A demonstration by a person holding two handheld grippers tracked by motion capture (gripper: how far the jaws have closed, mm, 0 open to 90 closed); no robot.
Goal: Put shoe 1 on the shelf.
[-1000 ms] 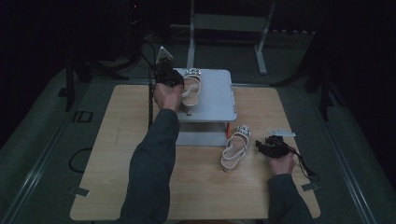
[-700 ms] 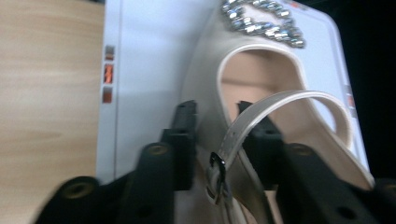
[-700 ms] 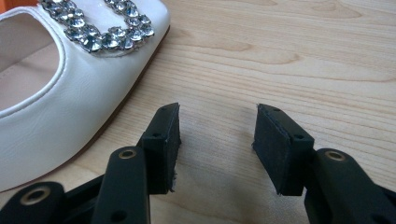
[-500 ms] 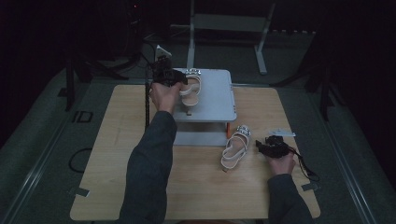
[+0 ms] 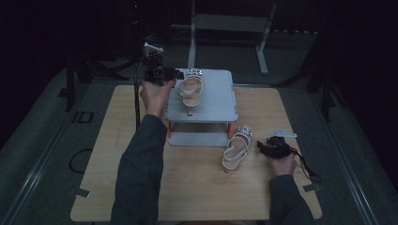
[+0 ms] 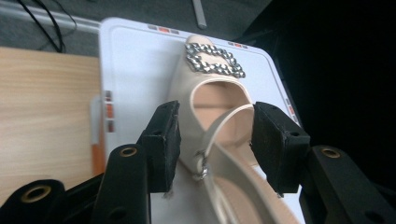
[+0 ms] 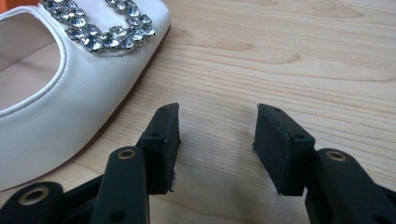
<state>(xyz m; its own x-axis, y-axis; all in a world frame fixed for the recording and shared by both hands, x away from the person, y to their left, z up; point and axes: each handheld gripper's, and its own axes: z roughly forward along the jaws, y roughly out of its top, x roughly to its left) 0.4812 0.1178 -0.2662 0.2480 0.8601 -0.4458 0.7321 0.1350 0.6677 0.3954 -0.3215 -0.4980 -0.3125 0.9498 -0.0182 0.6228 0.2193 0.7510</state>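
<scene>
A cream sandal with a rhinestone buckle (image 5: 190, 89) (image 6: 215, 70) lies on the raised grey platform (image 5: 213, 108) (image 6: 135, 60). My left gripper (image 5: 176, 74) (image 6: 217, 116) is at the sandal's left edge, open. In the left gripper view the sandal's strap and sole run between the jaws without being squeezed. A matching sandal (image 5: 236, 150) (image 7: 70, 93) lies on the wooden table (image 5: 117, 140) in front of the platform. Just to its right my right gripper (image 5: 264, 146) (image 7: 217, 121) rests low over the wood, open, with nothing between its jaws.
The platform stands on orange legs over a lower grey shelf (image 5: 197, 139). A thin black post (image 5: 137, 98) rises at the table's left. A white slip (image 5: 284, 133) lies behind the right gripper. A metal frame (image 5: 230, 23) stands beyond the table.
My left hand and gripper have drawn back to the left off the sandal, which stays on the platform. The right gripper and the table sandal have not moved.
</scene>
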